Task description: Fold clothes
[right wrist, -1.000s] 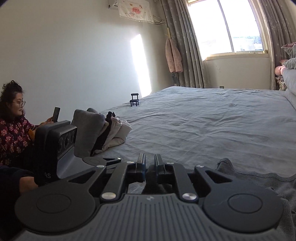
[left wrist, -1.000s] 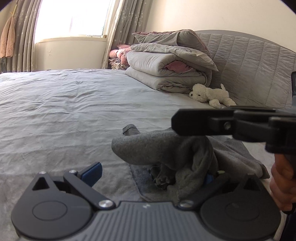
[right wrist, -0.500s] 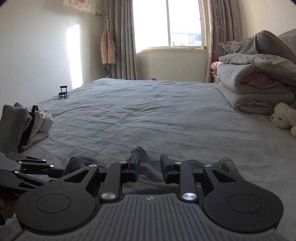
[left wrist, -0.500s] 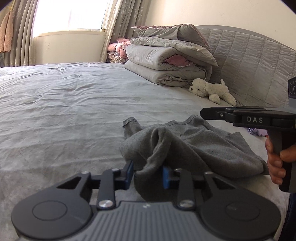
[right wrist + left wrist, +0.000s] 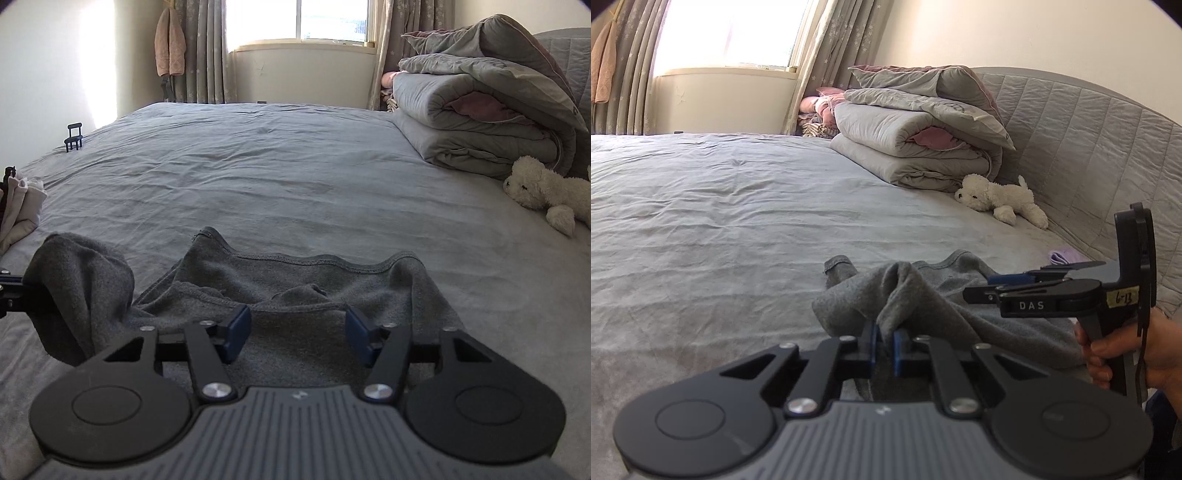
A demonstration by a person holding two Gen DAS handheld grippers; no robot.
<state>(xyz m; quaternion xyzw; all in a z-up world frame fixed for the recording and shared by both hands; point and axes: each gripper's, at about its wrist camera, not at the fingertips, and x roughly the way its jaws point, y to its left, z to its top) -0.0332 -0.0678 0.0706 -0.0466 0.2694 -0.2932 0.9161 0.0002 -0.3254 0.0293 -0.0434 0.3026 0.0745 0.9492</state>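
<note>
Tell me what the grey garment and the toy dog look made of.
Grey garment: soft matte fleece or brushed knit, judging by its fuzzy nap and stitched hems. Toy dog: cream plush with a curly pile; its filling cannot be seen.

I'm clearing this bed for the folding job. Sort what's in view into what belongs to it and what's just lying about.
Part of the job:
- grey fleece garment
- left gripper, fingers shut on a fold of it
- right gripper, fingers open above it

Just lying about:
- white plush dog
- folded grey duvets
- small black toy chair
- pale clothes pile
</note>
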